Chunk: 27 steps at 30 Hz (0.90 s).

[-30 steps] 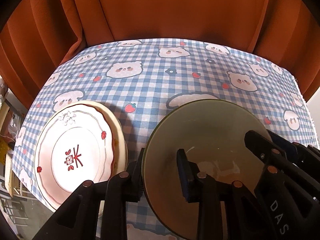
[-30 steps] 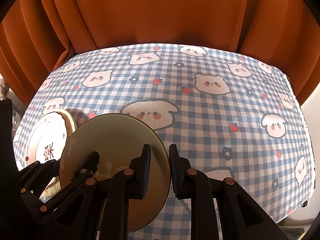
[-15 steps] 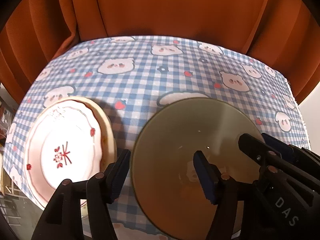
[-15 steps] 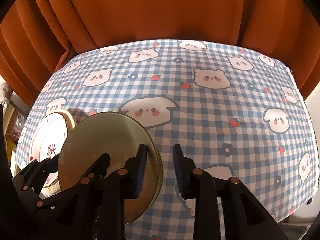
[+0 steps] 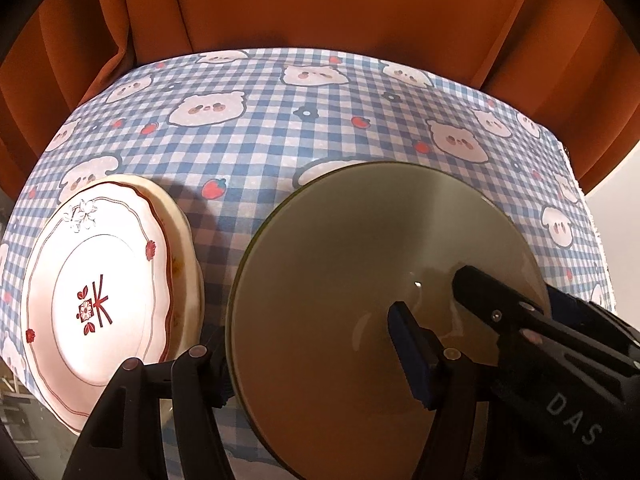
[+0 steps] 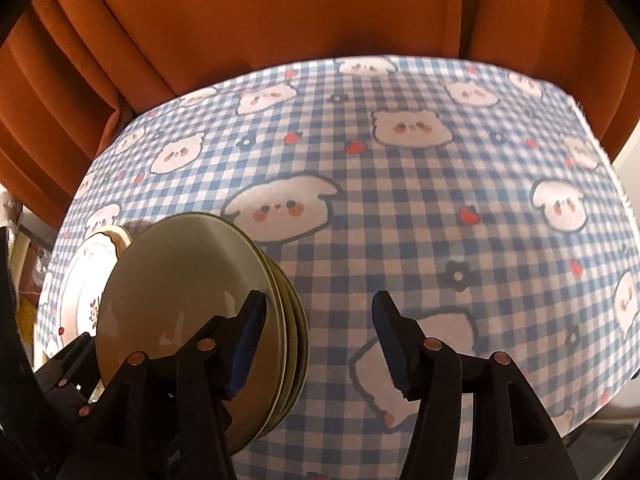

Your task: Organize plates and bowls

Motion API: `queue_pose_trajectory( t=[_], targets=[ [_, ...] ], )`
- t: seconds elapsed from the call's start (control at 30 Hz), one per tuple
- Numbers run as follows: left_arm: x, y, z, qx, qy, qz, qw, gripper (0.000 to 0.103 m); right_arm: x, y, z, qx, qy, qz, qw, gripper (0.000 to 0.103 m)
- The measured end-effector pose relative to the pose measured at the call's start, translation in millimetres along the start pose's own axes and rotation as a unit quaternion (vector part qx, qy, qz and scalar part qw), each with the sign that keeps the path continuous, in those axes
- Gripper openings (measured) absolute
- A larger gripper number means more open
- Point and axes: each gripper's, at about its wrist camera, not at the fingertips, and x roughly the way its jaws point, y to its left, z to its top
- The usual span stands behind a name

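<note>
Straddling the olive-green round glazed plates (image 5: pixel 360 280), my left hand-held gripper (image 5: pixel 312 356) gaped unclamped; right hand-held gripper (image 6: pixel 318 332) also open, plates w/ its left finger.

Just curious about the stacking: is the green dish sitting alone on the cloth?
No, the green dish tops a stack: more green rims show beneath its right edge.

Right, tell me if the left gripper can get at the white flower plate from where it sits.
Probably yes. The left gripper is open, and the white flower plate lies just to its left with nothing lying on it. Its left finger is already beside the rim; the olive plates sit to the other side.
</note>
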Motion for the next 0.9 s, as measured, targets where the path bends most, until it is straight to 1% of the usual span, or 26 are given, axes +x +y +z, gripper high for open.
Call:
queue_pose_trajectory(
  t=[0.23,0.3,0.47,0.67,0.73,0.9],
  targets=[
    [1,2,1,0.007,0.006,0.012,0.9999,0.069,18,-5,-2,0.027,0.023,0.037,0.999,0.057],
    [1,0,2,0.011,0.007,0.018,0.9998,0.069,21,-5,-2,0.03,0.028,0.054,0.998,0.052],
    [2,-3,3,0.02,0.009,0.027,0.9994,0.069,24,-1,1,0.021,0.035,0.089,0.995,0.031],
    [4,-3,3,0.012,0.003,0.016,0.9998,0.069,26,-4,4,0.024,0.045,0.106,0.993,0.031],
    [3,-5,2,0.011,0.001,0.009,0.9999,0.066,27,-4,5,0.025,0.047,0.109,0.993,0.031],
    [2,-6,2,0.004,0.004,0.007,1.0,0.065,26,-3,5,0.014,0.048,0.103,0.993,0.031]
  ],
)
